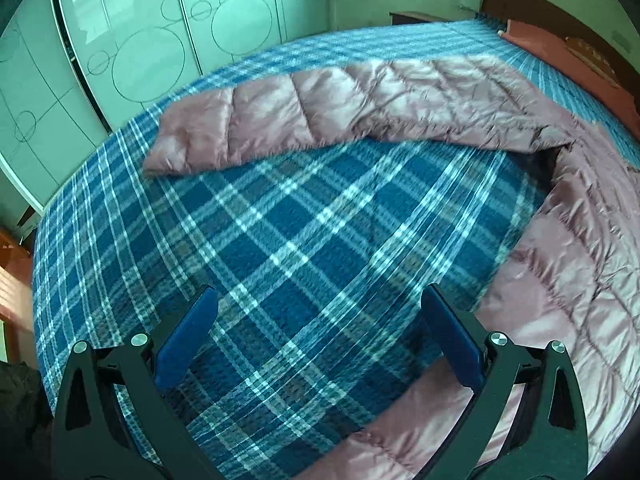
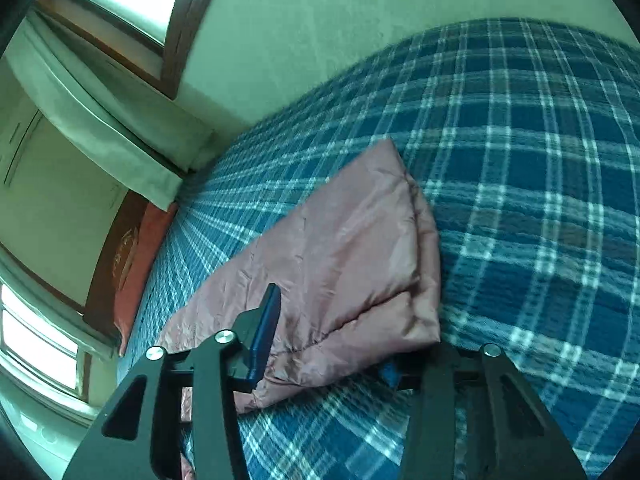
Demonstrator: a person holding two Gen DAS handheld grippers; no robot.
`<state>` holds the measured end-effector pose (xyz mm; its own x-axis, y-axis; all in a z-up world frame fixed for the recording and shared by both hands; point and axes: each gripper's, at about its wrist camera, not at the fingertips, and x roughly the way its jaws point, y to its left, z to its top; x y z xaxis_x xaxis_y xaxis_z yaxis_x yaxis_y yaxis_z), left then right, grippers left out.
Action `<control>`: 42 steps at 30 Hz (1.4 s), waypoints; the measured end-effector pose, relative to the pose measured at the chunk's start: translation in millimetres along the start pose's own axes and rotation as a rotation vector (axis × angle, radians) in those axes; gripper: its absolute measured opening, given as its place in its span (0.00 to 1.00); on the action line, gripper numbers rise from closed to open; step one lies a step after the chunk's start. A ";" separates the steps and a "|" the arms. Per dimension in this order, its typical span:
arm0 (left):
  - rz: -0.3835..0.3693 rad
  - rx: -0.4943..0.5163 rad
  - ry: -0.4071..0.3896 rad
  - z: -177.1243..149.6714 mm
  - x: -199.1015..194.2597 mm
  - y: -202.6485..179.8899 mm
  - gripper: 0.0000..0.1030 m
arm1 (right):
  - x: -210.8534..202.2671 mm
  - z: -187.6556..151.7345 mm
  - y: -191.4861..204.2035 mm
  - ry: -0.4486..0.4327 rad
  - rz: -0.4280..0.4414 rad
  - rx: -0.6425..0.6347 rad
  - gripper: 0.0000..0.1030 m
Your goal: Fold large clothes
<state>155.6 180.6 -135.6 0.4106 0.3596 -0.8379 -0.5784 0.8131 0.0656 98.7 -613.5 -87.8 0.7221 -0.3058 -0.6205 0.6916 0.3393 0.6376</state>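
A pink quilted down jacket (image 1: 400, 96) lies on a blue plaid bedspread (image 1: 280, 240). One sleeve stretches left across the bed and the body runs down the right side. My left gripper (image 1: 320, 332) is open and empty, hovering over bare bedspread beside the jacket's body. In the right wrist view, the other sleeve (image 2: 344, 256) lies between my right gripper's (image 2: 348, 344) spread jaws. The left fingertip (image 2: 266, 328) rests against the fabric. The right fingertip is hidden under the sleeve's cuff. The jaws stand wide apart around the sleeve.
A white wardrobe with circle patterns (image 1: 132, 52) stands beyond the bed's far side. A wooden headboard and a red pillow (image 1: 568, 56) sit at the upper right. A window with curtains (image 2: 104, 92) and a wall border the bed in the right wrist view.
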 end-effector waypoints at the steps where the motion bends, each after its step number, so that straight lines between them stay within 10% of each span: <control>1: 0.000 0.000 0.003 -1.5 0.7 1.4 0.98 | 1.8 1.8 9.8 0.008 0.006 -0.033 0.19; 8: -0.006 0.015 -0.015 -3.2 2.3 2.5 0.98 | -27.5 -28.0 107.4 -0.050 0.105 -0.294 0.12; 18: -0.009 0.020 -0.016 -4.2 5.5 2.0 0.98 | -15.5 -169.2 290.0 0.087 0.306 -0.708 0.12; 27: -0.035 0.012 -0.026 -3.0 10.6 5.8 0.98 | 4.4 -304.8 351.8 0.293 0.392 -0.889 0.12; 42: -0.036 0.011 -0.029 -4.6 11.3 6.5 0.98 | 36.5 -434.6 378.6 0.554 0.399 -1.049 0.15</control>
<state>153.2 187.9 -147.1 0.4512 0.3430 -0.8238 -0.5554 0.8305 0.0416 380.1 -109.6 -67.4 0.5986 0.3102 -0.7386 -0.1038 0.9442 0.3125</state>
